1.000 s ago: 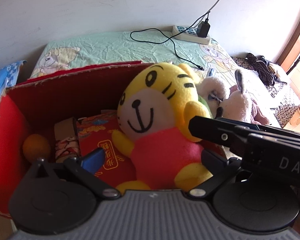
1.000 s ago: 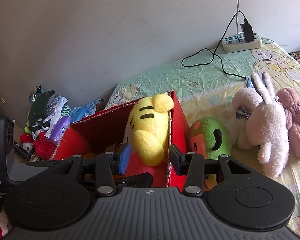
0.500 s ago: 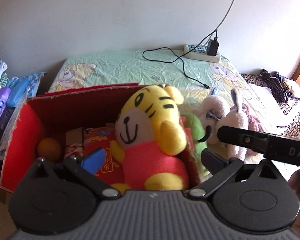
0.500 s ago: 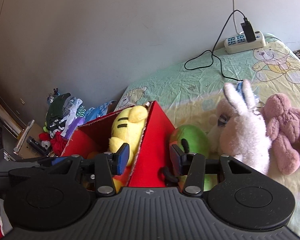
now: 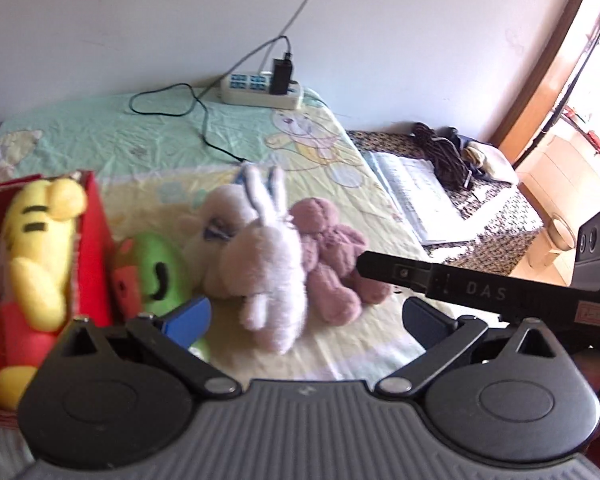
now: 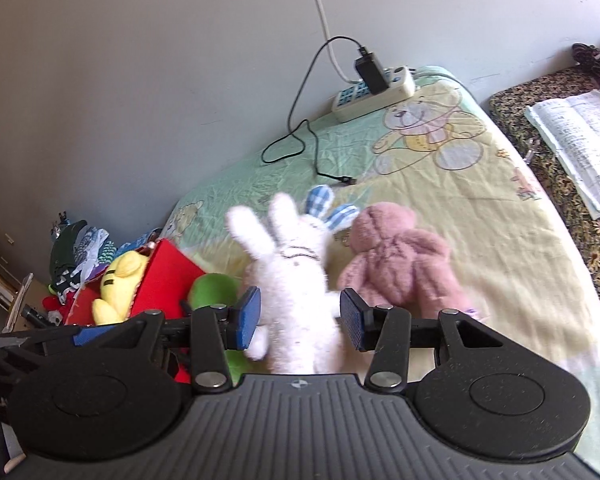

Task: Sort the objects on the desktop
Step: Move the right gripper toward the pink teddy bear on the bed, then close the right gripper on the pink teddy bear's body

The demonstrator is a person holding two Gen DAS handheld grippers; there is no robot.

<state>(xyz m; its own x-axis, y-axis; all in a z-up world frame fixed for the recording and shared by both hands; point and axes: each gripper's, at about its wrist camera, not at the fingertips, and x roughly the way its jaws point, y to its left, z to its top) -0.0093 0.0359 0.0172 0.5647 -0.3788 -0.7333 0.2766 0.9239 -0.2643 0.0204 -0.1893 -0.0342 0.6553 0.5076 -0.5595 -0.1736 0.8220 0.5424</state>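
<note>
A yellow tiger plush [image 5: 36, 248] sits upright in the red box [image 5: 94, 240] at the left. On the bed sheet beside the box lie a green plush [image 5: 156, 272], a white rabbit [image 5: 268, 264] and a pink bear [image 5: 332, 256]. My left gripper [image 5: 306, 316] is open and holds nothing; it hangs in front of the rabbit and the bear. In the right wrist view my right gripper [image 6: 300, 320] is open, with one pad on each side of the white rabbit [image 6: 296, 280]. The pink bear [image 6: 400, 264] lies just right of it and the green plush [image 6: 212, 292] just left.
A power strip [image 6: 374, 94] with a charger and a black cable lies by the far wall. Papers [image 6: 580, 136] rest on a patterned bench to the right. A pile of clothes [image 6: 80, 248] sits behind the red box [image 6: 168, 276].
Both views have swung right, from the red box to the plush toys on the bed. The right gripper has come up around the white rabbit. The tiger stays in the box.
</note>
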